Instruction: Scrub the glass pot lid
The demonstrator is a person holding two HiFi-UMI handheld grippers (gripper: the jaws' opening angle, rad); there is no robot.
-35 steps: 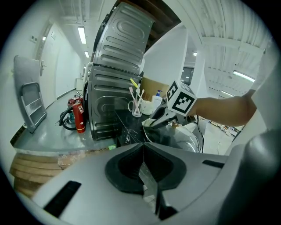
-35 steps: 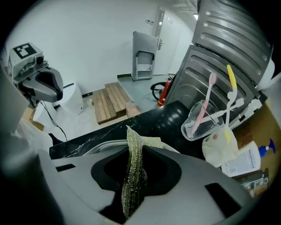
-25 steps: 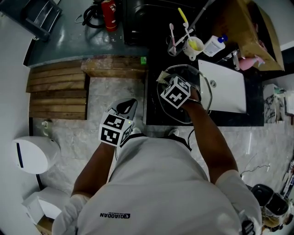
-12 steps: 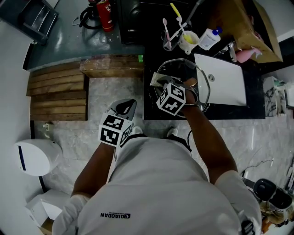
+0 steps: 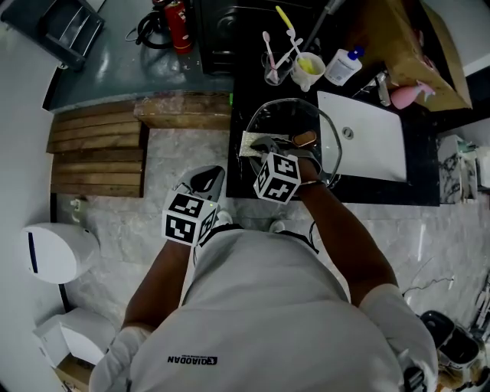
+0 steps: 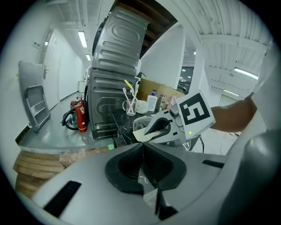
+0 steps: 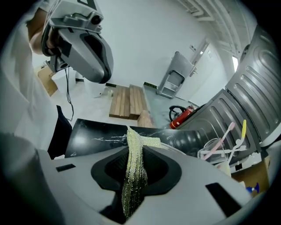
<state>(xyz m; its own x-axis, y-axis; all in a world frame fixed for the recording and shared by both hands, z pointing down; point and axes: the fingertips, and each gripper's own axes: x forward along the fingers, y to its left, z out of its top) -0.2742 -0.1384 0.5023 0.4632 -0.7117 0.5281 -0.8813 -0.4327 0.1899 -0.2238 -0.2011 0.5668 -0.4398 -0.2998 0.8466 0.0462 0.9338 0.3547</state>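
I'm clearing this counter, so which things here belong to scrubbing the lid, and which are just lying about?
In use:
glass lid
scrub pad
right gripper, clamped on the pad

Lying about:
toothbrush cup
mug
bottle
fire extinguisher

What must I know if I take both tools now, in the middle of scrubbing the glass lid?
Right tool: shut on the scrub cloth, at the left edge of the glass lid.
Left tool: shut, empty, off the counter.
Lid lies on the black counter beside the white sink.
Done so far: unclear. Left: scrub the lid.
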